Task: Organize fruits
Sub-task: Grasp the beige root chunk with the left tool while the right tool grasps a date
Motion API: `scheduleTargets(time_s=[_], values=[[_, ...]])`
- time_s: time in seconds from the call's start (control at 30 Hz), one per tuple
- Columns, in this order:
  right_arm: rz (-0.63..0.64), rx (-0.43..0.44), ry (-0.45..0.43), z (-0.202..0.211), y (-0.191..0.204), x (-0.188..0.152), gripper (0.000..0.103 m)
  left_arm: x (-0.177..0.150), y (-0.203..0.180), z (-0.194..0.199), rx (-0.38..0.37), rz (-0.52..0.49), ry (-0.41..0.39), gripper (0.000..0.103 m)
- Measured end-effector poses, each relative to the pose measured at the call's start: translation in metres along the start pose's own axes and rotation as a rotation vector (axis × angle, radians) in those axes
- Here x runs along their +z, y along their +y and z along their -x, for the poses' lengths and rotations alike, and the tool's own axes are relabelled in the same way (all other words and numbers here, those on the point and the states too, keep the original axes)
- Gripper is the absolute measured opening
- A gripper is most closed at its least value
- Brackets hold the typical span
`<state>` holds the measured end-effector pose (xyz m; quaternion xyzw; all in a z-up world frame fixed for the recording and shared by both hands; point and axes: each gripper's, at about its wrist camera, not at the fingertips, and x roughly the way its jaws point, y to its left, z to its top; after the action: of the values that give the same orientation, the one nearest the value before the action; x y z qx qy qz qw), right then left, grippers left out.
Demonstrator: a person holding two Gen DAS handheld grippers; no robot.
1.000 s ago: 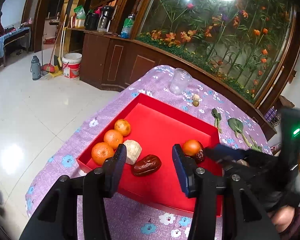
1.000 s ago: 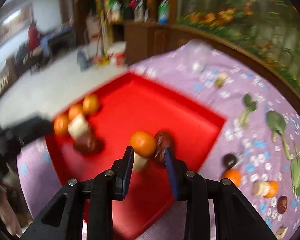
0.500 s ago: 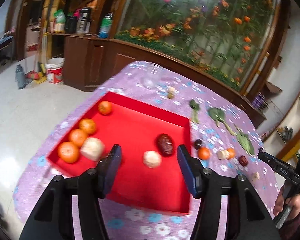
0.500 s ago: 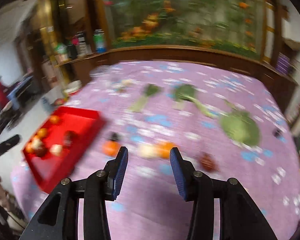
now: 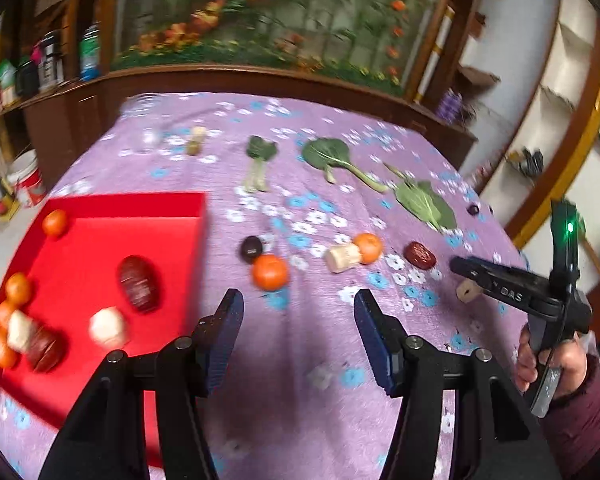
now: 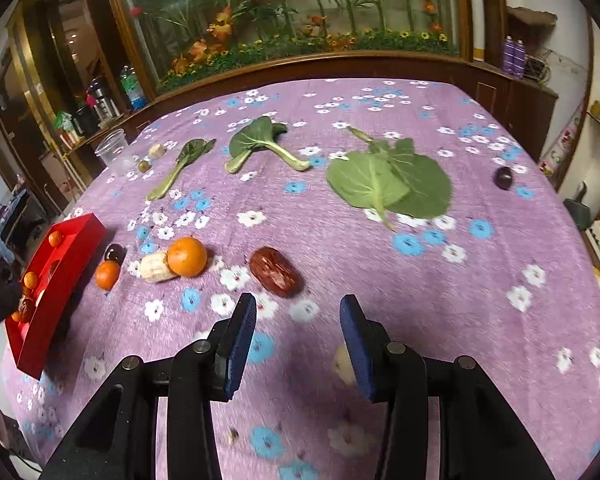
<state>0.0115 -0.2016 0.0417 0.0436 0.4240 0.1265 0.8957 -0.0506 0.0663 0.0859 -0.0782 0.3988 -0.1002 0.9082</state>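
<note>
Indoors — purple floral tablecloth (image 6: 380, 280), red tray (image 5: 100, 204), planter wall (image 6: 300, 8)

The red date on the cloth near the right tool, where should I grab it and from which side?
Grip the red date across its narrow middle, coming straight down from above. It lies flat and slanted, apart from the orange, so turn the open right tool square to its long axis.

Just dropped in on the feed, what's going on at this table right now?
A person with two handheld grippers is sorting fruit into the red tray. Both the left gripper and the right gripper are open and empty above the purple cloth. Oranges and dates already lie in the tray; a red date, two oranges and a banana piece wait outside.
</note>
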Motion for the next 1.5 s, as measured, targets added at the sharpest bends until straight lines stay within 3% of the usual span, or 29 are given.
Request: scheduleTargets(time_s=[0.23,0.5,0.7,0.8,0.83,0.87,1.17,1.5], values=[[0.112,0.009,0.034,-0.049,0.029,0.018,0.047,0.014,-0.041,-0.063,-0.060,-0.166,0.089,0.056],[0.124,-0.004,0.050,-0.070,0.024,0.017,0.047,0.026,-0.058,-0.112,-0.031,-0.308,0.151,0.056],[0.122,0.004,0.031,-0.068,0.019,0.017,0.037,0.025,-0.065,-0.141,0.021,-0.418,0.192,0.056],[0.109,0.024,0.032,-0.067,0.017,0.017,0.034,0.027,-0.060,-0.146,0.011,-0.406,0.202,0.053],[0.106,0.026,0.031,-0.067,0.017,0.017,0.034,0.027,-0.058,-0.146,0.017,-0.399,0.197,0.040],[0.103,0.029,0.031,-0.067,0.017,0.016,0.034,0.028,-0.057,-0.145,0.027,-0.392,0.192,0.037],[0.081,0.045,0.020,-0.063,0.017,0.015,0.033,0.019,-0.056,-0.123,0.017,-0.334,0.150,0.037],[0.053,0.111,-0.017,-0.044,0.024,0.013,0.033,0.012,-0.027,-0.043,0.003,-0.147,0.027,0.037]])
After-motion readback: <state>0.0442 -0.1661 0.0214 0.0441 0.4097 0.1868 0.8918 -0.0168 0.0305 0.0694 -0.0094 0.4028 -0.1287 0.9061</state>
